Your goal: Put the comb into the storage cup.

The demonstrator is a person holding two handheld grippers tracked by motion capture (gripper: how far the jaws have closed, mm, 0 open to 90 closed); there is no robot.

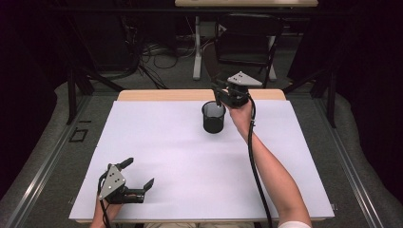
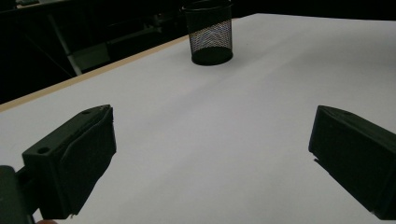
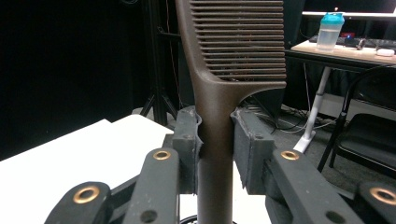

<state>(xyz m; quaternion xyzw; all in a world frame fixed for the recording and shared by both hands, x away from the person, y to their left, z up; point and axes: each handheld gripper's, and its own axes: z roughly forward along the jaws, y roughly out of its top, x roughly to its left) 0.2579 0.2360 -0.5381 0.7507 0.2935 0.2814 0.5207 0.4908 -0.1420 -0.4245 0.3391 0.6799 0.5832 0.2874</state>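
- The right gripper clamps the handle of a dark brown plastic comb, held upright over a black wire-mesh cup.
- The left gripper, jaws spread and empty, rests well apart on the white table sheet.
- A black folding chair stands beyond the table.

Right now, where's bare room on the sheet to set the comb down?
Most of the white sheet is bare: the wide stretch between the mesh cup and the left gripper, plus the whole left side. It is crowded only at the far edge, where the right gripper holds the comb at the cup.
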